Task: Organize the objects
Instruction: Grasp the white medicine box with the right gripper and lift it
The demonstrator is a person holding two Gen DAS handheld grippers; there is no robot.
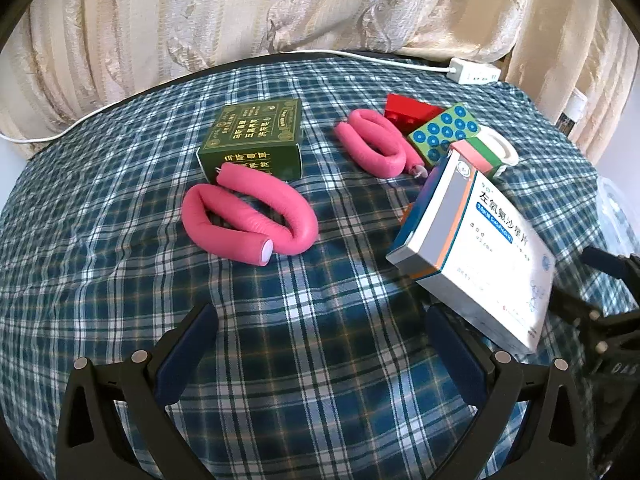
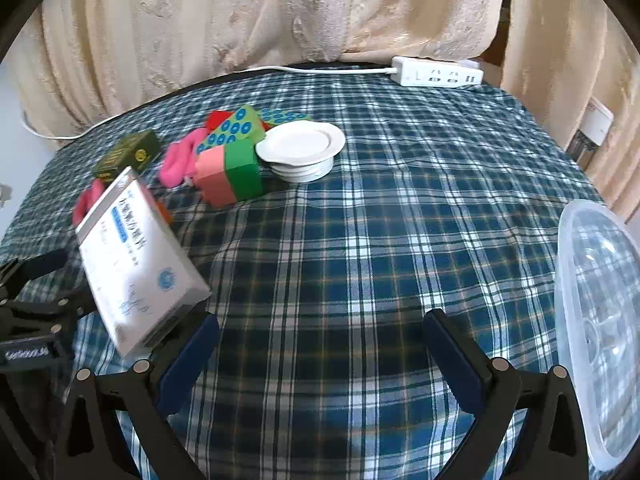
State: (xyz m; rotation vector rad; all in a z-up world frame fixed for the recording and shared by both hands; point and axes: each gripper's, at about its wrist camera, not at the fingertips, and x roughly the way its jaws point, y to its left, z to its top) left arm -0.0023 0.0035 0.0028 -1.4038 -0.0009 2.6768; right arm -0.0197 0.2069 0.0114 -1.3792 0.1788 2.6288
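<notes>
Nearby, medicine box (image 1: pixel 476 248), pink foam rollers (image 1: pixel 248 216), clear container (image 2: pixel 600 320)

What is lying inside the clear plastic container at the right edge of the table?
Nothing seems to lie inside the clear plastic container; through its wall only the checked tablecloth and moulded ridges show. Its far right side is cut off by the picture edge, so that part stays unseen.

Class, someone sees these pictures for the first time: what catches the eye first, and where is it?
Two pink foam rollers curl on the checked cloth, one by a green box. A white medicine box tilts at the right of the left view, and a clear tub sits at the right edge.
</notes>
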